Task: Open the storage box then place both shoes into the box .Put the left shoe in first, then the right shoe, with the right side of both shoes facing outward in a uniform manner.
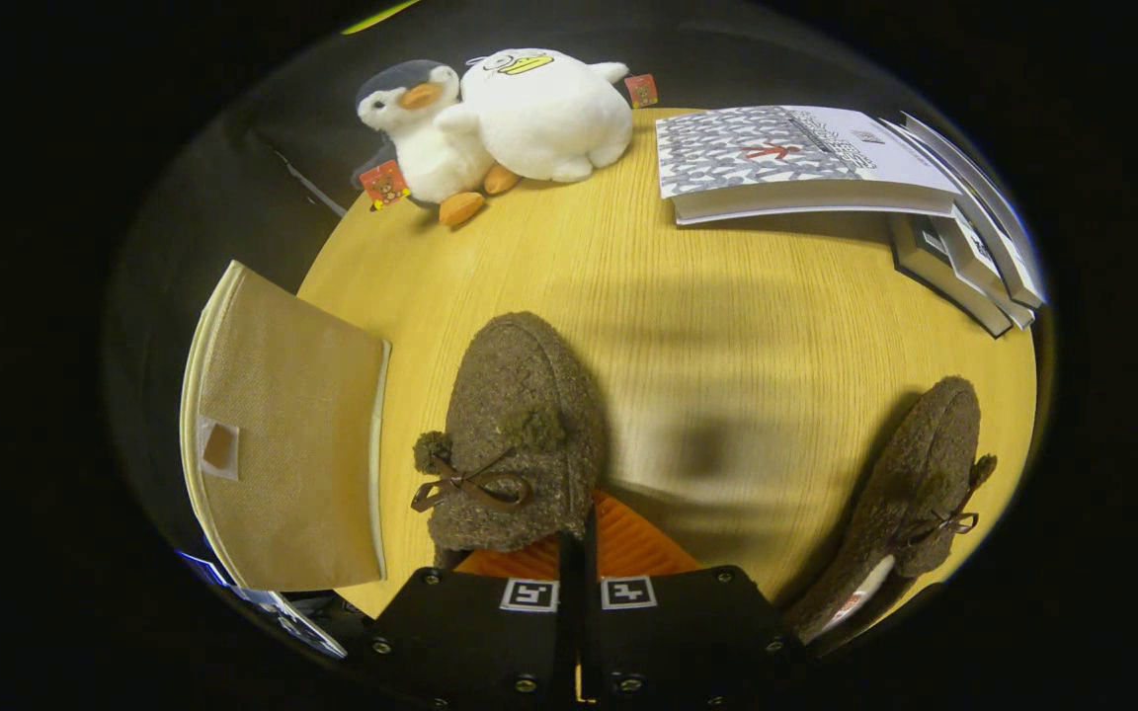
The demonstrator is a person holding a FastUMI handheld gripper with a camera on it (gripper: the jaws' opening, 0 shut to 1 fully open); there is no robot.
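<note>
A brown fuzzy shoe (pixel 520 434) with a small bow and an orange insole sits right ahead of my gripper (pixel 579 558), toe pointing away. The gripper is shut on the rim of the shoe's heel, which passes between the two fingers. A blurred shadow on the wooden table (pixel 727 316) lies to the right of this shoe, so it seems to hang above the table. The second brown shoe (pixel 925 484) rests tilted on its side, off to the right of the fingers. Left of the held shoe, the beige fabric flap of the storage box (pixel 283 444) stands swung open.
Beyond the shoes, at the far side of the table, a plush penguin (pixel 426 133) leans against a white plush duck (pixel 544 114). A stack of books (pixel 786 158) lies at the far right, with more books (pixel 974 257) beside it.
</note>
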